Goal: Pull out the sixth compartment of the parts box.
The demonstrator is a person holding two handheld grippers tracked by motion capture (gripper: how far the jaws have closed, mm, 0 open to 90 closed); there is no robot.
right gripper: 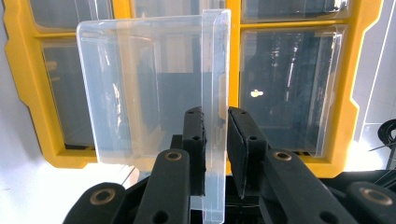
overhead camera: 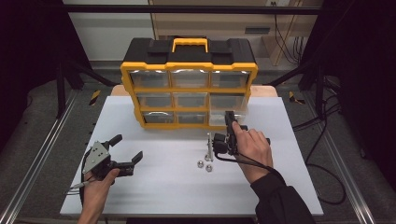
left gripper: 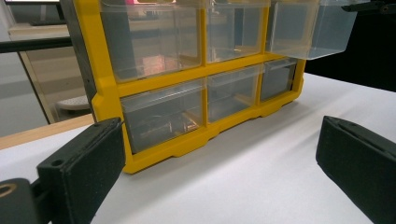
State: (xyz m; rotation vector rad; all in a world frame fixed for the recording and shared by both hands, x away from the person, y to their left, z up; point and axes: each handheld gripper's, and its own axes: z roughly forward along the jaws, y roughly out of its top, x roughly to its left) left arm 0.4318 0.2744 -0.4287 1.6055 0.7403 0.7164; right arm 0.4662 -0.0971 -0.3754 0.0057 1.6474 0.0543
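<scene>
A yellow and black organizer with clear drawers stands at the back of the white table. Its middle-right clear drawer is pulled partway out. My right gripper points at the cabinet and is shut on that drawer's front lip, one pad on each side of the lip. The drawer looks empty. At the left front of the table my left gripper is open, its jaws wide apart with nothing between them. In the left gripper view it faces the organizer and the pulled-out drawer.
A metal bolt and two small metal balls lie on the table just left of my right hand. A black cable trails from the right gripper. Dark frame rails run along both table sides.
</scene>
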